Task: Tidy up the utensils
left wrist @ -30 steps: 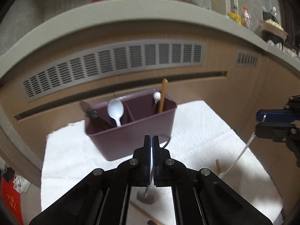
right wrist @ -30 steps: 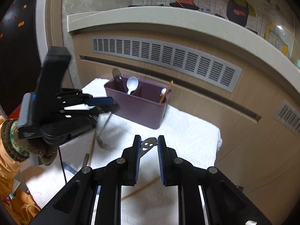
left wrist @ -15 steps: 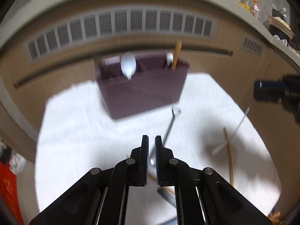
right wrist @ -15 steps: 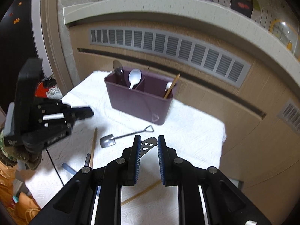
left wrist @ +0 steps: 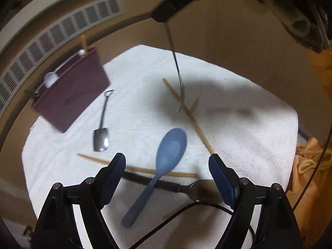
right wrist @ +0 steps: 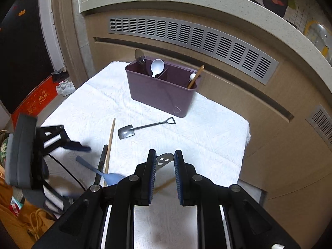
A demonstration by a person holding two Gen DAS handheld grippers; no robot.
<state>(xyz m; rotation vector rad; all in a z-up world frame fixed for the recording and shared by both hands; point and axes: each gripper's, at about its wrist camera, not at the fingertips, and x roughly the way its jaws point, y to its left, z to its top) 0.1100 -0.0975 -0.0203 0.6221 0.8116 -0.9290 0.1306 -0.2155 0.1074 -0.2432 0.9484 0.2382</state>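
**Left gripper spread over blue spoon; right gripper clamped on slotted utensil**

Left gripper [left wrist: 167, 164]: jaws are opening, nothing pressed between the pads. The blue spoon [left wrist: 166, 161] is framed between them, lying flat on the white towel [left wrist: 249, 124], handle toward the camera. Likely the next pick; the wide spread suits its broad bowl.

Right gripper [right wrist: 165, 161]: jaws are set narrow on a thin metal utensil with face-like cutouts [right wrist: 165, 158], which hangs tip-down over the towel in the left view. Probably held ready for the bin.

Still loose on the towel-covered desk: shovel-shaped spoon [left wrist: 101, 128], two wooden chopsticks [left wrist: 186, 114], a dark-handled spoon [left wrist: 199, 188] partly under the blue one.

Purple caddy [right wrist: 161, 91] is placed at the far edge; a white spoon [right wrist: 156, 67] and a wooden stick [right wrist: 196, 76] stand in separate compartments, so sorting by type is implied.
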